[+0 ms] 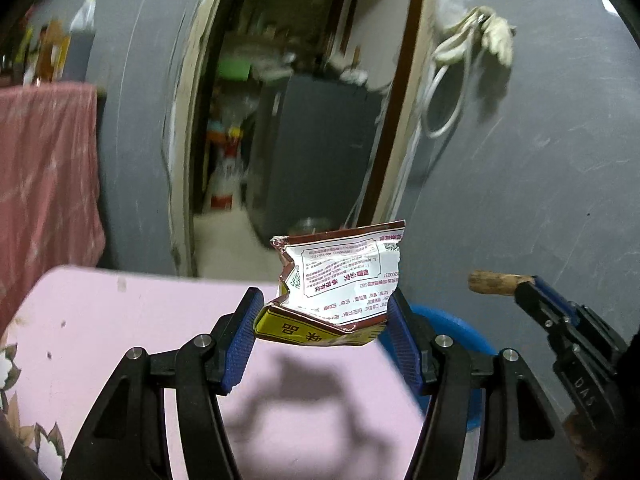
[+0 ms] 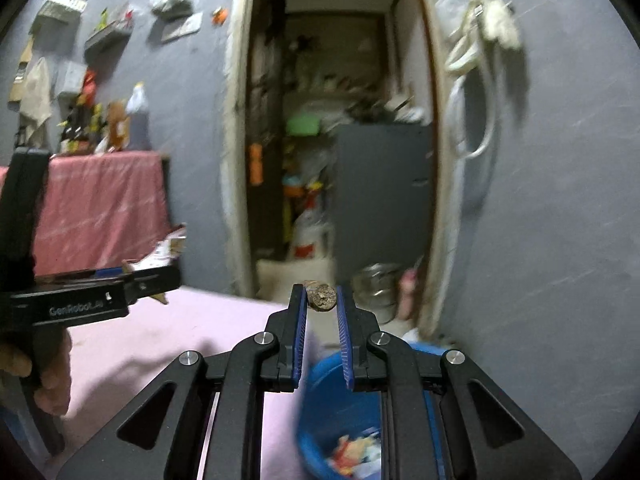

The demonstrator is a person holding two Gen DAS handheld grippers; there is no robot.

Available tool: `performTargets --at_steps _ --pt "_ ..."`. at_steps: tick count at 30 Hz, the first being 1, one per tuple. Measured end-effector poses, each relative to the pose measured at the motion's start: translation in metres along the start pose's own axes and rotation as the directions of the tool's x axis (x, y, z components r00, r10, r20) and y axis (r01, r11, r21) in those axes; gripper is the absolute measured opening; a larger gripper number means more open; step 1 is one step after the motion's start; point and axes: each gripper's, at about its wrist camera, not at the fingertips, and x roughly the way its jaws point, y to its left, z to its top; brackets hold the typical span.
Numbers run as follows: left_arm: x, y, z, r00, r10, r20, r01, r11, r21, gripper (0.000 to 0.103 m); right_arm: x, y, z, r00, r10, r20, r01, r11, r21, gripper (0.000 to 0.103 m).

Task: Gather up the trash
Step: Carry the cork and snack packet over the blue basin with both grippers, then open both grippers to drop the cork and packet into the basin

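Note:
My left gripper (image 1: 322, 312) is shut on a crumpled snack wrapper (image 1: 340, 280), white with red print and a yellow strip, held above the pink table's right edge. My right gripper (image 2: 322, 300) is shut on a short brown stick-like piece (image 2: 320, 298), held above the blue bin (image 2: 340, 412). In the left wrist view the right gripper (image 1: 524, 284) shows at the right with the brown piece (image 1: 498, 283) in it, beyond the bin's rim (image 1: 460, 328). The right wrist view shows the left gripper (image 2: 160, 276) with the wrapper (image 2: 168, 250) at the left.
The blue bin holds several colourful scraps (image 2: 356, 452). The pink table (image 1: 120, 320) lies below and left. A red-draped table (image 2: 104, 208) with bottles stands at the left wall. An open doorway (image 2: 332, 160) leads to a cluttered room; a metal pot (image 2: 376, 284) sits by it.

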Motion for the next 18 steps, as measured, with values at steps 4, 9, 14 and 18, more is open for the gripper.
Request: performTargets --at_steps 4,9,14,18 --pt "0.003 -0.029 0.007 0.998 -0.015 0.065 0.013 0.999 0.029 0.056 -0.016 -0.022 0.007 0.991 -0.114 0.072 0.115 0.993 0.000 0.013" --pt "0.024 -0.061 0.004 0.997 -0.051 0.052 0.048 0.997 0.053 0.056 -0.018 -0.047 0.006 0.973 -0.217 0.076 0.216 0.976 0.018 0.013" --pt "0.059 -0.090 -0.002 0.996 -0.075 -0.047 0.076 0.996 0.035 0.056 -0.009 -0.074 -0.005 0.970 -0.243 -0.002 0.242 0.968 0.068 0.013" --pt "0.090 -0.103 -0.008 0.983 -0.087 -0.160 0.092 0.995 0.026 0.056 0.001 -0.088 -0.015 0.969 -0.236 -0.071 0.242 0.966 0.088 0.013"
